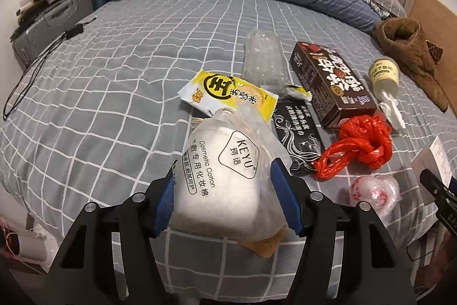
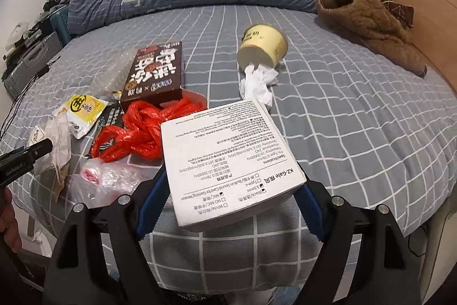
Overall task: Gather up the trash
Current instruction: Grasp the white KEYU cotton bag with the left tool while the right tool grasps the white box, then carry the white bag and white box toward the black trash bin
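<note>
Left gripper [image 1: 225,200], low centre of the left wrist view: blue pads pressed on both sides of a white cosmetic cotton bag [image 1: 225,182], jaws about half apart. Right gripper [image 2: 232,203], low centre of the right wrist view: jaws wide, clamped on a white printed box [image 2: 228,162]. More trash on the checked bed sheet [image 1: 120,82]: red plastic bag [image 1: 357,147] right of centre, dark brown box [image 1: 331,82] and yellow wrapper [image 1: 228,96] above.

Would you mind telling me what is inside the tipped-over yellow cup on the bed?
Crumpled white tissue spills from the mouth of the yellow cup onto the bedsheet. Anything deeper inside is hidden.
</note>
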